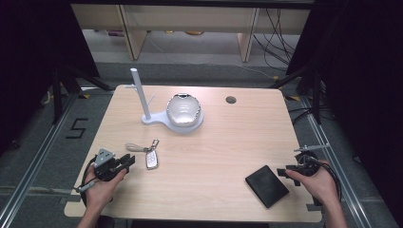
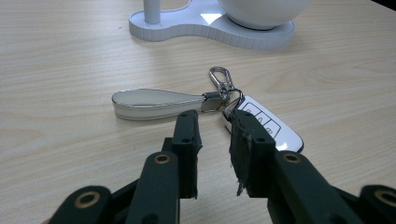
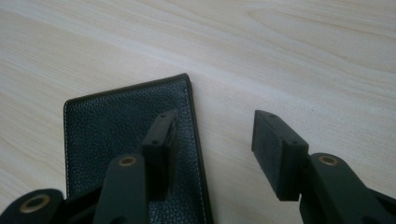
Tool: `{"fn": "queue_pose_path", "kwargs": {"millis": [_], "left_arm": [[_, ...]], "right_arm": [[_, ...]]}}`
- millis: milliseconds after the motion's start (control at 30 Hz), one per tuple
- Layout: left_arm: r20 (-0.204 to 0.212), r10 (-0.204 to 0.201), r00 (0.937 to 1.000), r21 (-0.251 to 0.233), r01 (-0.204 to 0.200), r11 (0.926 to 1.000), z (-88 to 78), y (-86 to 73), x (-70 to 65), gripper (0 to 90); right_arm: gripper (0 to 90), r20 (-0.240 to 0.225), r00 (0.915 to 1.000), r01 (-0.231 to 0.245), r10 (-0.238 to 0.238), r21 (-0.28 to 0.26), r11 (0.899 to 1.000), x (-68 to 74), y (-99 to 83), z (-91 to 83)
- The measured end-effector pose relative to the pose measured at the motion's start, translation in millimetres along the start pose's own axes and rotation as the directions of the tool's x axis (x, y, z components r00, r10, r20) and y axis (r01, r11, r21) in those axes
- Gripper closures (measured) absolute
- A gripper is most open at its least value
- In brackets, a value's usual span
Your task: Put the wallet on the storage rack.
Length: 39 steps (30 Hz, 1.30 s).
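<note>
Open left gripper (image 2: 212,135) nears key fob (image 2: 266,128), lower centre; closing off-centre could skid it away.

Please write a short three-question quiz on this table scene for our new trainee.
1. True or false: the left gripper is shut on the key fob.
2. Which thing lies nearest the right gripper? A) wallet B) stand C) key fob
3. Fill in: the shiny bowl sits on the white ____.

Key: 1 false, its fingers stand apart, nothing between them; 2 A; 3 stand.
</note>
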<state>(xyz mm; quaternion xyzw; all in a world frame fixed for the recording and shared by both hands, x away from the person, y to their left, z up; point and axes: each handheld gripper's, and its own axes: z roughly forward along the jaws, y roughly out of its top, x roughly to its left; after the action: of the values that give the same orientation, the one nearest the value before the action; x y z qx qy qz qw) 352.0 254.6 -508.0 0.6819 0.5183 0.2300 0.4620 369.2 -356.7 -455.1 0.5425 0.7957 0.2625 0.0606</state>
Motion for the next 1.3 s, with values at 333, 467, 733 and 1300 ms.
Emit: {"fn": "queue_pose_path", "kwargs": {"millis": [333, 467, 733, 1300], "left_arm": [[-0.006, 0.001, 1.0000, -0.002, -0.001, 1.0000, -1.1, 0.1, 2.4, 69.6], [-0.001, 0.001, 1.0000, -0.010, -0.001, 1.0000, -1.3, 0.6, 1.7, 68.1], [-0.006, 0.010, 0.9999, -0.006, -0.010, 0.9999, -1.2, 0.6, 1.0, 66.8], [0.005, 0.015, 0.9999, -0.010, -0.015, 0.9998, -1.8, 1.0, -1.2, 65.2]], "right_arm": [[49.9, -0.003, 0.9996, -0.026, 0.026, 0.049, 0.998, 9.0, 6.7, 4.7], [49.7, -0.011, 0.9989, -0.045, 0.046, 0.072, 0.996, 9.9, 7.7, 6.6], [49.4, -0.019, 0.9981, -0.055, 0.059, 0.161, 0.985, 9.6, 9.6, 8.7], [43.8, -0.063, 0.9974, 0.050, -0.035, 0.263, 0.963, 23.2, 34.6, 25.1]]}}
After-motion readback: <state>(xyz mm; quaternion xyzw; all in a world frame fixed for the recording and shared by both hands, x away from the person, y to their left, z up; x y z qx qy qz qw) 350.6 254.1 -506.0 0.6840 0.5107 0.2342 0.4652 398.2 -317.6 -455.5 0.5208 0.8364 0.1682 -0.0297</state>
